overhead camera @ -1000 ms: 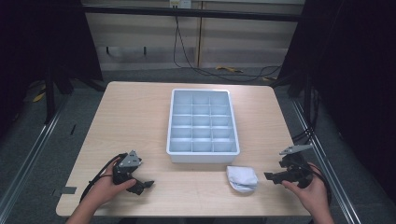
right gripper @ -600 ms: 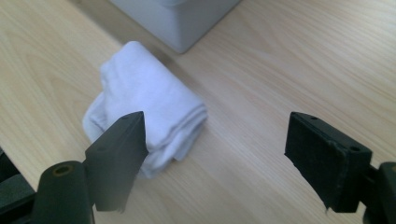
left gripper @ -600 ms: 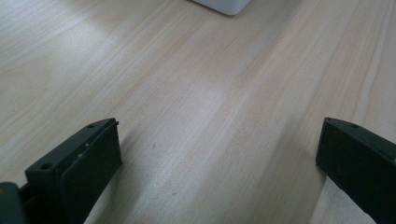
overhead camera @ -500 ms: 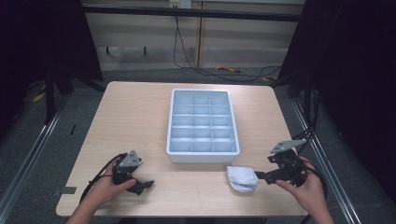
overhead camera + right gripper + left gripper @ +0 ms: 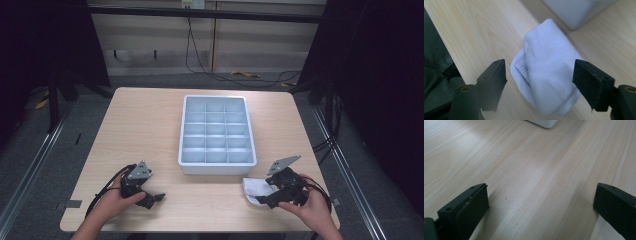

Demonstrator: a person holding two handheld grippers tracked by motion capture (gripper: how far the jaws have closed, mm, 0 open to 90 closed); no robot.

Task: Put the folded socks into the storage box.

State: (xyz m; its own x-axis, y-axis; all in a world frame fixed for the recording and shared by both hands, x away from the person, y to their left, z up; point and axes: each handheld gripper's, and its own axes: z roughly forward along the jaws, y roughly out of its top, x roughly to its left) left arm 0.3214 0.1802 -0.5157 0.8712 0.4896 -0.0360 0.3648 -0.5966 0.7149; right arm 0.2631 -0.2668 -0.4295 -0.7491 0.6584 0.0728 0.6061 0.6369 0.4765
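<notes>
Two claws sit at the near edge of the bench (image 5: 150,120), both nearer than the grey divided tray (image 5: 217,131). Right claw (image 5: 265,196), just beyond the tray's near right corner, has its jaws spread and just been closing around a folded white sock (image 5: 546,72), pads not yet pressing. Left claw (image 5: 155,199), well left of the tray's near side, rests spread over bare wood.

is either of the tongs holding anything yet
No. The right tongs straddle the rolled white sock, closing but not pressing it; the left tongs are empty.
</notes>
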